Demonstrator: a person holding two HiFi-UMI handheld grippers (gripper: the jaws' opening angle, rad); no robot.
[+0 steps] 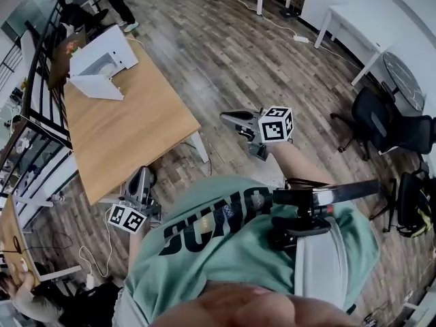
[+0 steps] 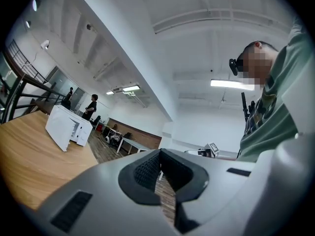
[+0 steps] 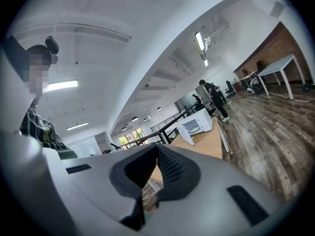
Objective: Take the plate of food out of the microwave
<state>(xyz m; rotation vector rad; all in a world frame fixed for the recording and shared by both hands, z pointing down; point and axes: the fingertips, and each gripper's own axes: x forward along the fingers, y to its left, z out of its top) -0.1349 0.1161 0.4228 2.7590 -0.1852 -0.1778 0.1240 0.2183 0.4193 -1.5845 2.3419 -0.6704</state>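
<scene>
Left gripper (image 2: 160,155) clenched, empty; right gripper (image 3: 157,150) clenched, empty, ribbed black pads (image 3: 170,168) together. White boxy microwave (image 1: 102,54) far left, door open, on smooth wooden table (image 1: 133,131).

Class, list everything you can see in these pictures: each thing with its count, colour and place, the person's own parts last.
microwave: one, white, door open, far end of the wooden table
wooden table: one, light brown, left of the person
floor: one, grey-brown planks, all around
railing: one, black, beyond the table at left
side tables: two, white, far right
office chairs: at least two, black, right
bystanders: two, dark clothes, beyond the microwave
T-shirt: one, green, on the person
left gripper: one, grey, shut and empty, by the table's near edge
right gripper: one, grey, shut and empty, over the floor
</scene>
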